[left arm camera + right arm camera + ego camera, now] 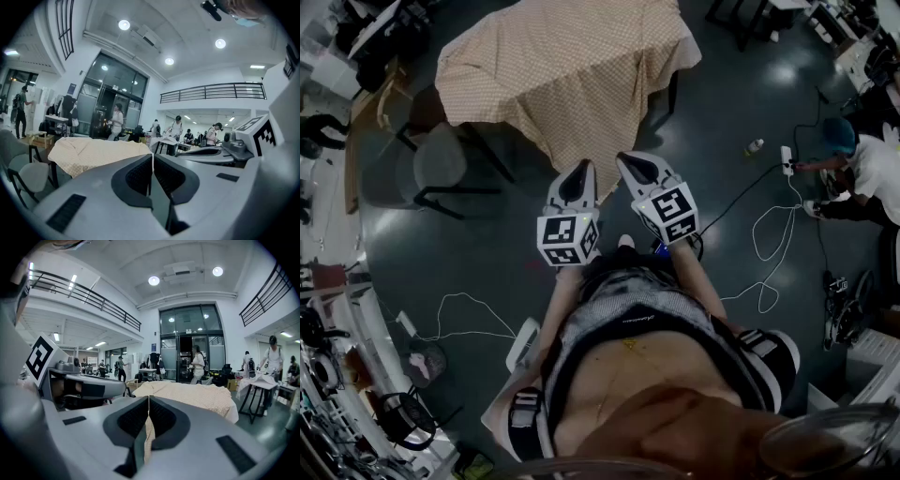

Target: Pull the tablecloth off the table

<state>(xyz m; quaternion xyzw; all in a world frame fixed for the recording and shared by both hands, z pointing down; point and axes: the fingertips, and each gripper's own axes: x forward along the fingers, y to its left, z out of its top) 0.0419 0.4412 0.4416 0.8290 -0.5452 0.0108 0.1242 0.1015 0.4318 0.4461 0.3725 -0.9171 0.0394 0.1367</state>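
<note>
- The tablecloth [562, 66] lies draped over the tabletop, which it hides completely; only a dark slanted leg [490, 155] shows underneath
- One corner hangs down off the near side, towards you, and that is the part you have taken hold of: a corner gives a free edge to grip and lets the pull peel the cloth away in one line
- Your right tool [148, 398] is closed on the cloth; a strip of checked fabric shows pinched between its ribbed dark pads
- Your left tool [152, 157] is also closed, and the thin pale edge between its pads looks like the same corner, though only a sliver shows
- From the head view both tools sit side by side, near level, tips at the hanging corner, so the pull should run back towards your body and not upward
- The cloth is soft and thin, in a fine beige-and-white check, rumpled into loose folds on top; I judge it will slide easily, with nothing visibly resting on it
- The floor [487, 253] below is dark and glossy, with cables trailing near your feet
</note>
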